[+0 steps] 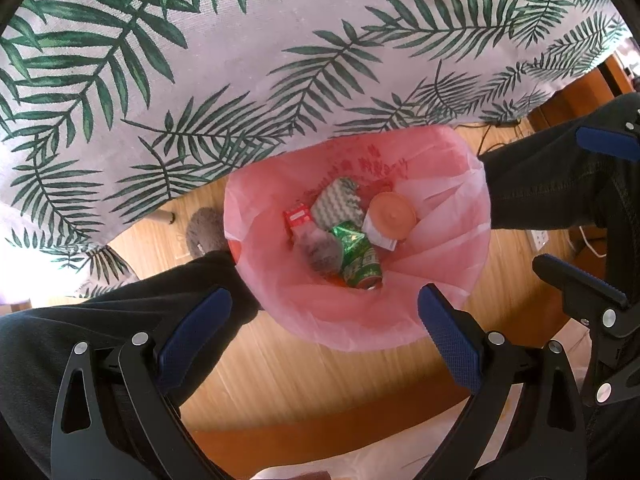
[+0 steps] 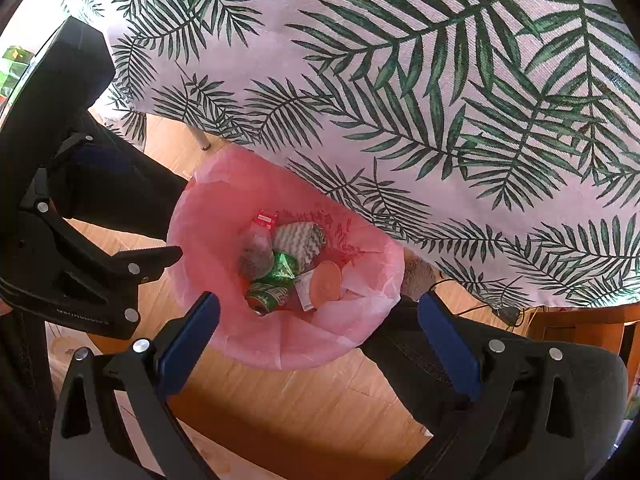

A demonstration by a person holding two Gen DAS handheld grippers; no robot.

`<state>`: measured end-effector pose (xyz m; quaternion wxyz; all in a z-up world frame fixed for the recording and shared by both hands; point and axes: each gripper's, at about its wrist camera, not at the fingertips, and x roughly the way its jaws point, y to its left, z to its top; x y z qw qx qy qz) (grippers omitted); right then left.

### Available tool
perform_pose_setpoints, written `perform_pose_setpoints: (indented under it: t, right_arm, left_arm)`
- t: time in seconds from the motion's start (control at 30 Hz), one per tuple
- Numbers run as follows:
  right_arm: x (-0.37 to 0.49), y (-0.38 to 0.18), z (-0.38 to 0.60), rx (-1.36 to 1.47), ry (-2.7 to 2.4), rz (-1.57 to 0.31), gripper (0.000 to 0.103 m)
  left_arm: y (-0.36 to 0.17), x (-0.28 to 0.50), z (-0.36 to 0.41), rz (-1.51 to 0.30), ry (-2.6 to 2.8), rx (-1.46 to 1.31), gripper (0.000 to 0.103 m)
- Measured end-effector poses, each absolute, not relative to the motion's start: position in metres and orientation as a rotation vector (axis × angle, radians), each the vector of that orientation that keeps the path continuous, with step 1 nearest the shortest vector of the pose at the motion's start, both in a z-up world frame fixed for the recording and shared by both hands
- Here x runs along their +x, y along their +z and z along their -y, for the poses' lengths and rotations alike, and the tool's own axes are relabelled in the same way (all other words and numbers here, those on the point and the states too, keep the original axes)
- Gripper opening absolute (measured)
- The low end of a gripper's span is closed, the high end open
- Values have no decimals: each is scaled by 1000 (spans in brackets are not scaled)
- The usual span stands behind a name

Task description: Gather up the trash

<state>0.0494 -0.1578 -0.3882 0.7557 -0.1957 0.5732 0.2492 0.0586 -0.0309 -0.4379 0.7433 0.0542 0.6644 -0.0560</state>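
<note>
Left tongs (image 1: 325, 312) and right tongs (image 2: 319, 316) gape wide, empty, above the pink-lined bin (image 1: 440, 200); green can (image 1: 360, 260), sponge (image 1: 340, 202), orange lid (image 1: 392, 214) inside; right view alone shows, at 9 o'clock, left tongs' body; bin base hidden.

Wood plank floor (image 1: 320, 368) below both open jaw pairs. Bin w/ pink liner (image 1: 440, 256) stands on floor just ahead of jaws, centred btwn them. Table leg (image 2: 200, 136) on floor beyond bin, under leaf-print cloth edge. Power strip (image 1: 538, 239) on floor, right of left jaws.
</note>
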Motion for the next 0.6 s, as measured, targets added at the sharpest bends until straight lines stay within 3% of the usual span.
perform_pose_setpoints:
  t: [0.6]
  right_arm:
    - [49,-389,158,-429,544,-1254,98]
  left_arm:
    - [-438,61,31,-1453,-129,130,95]
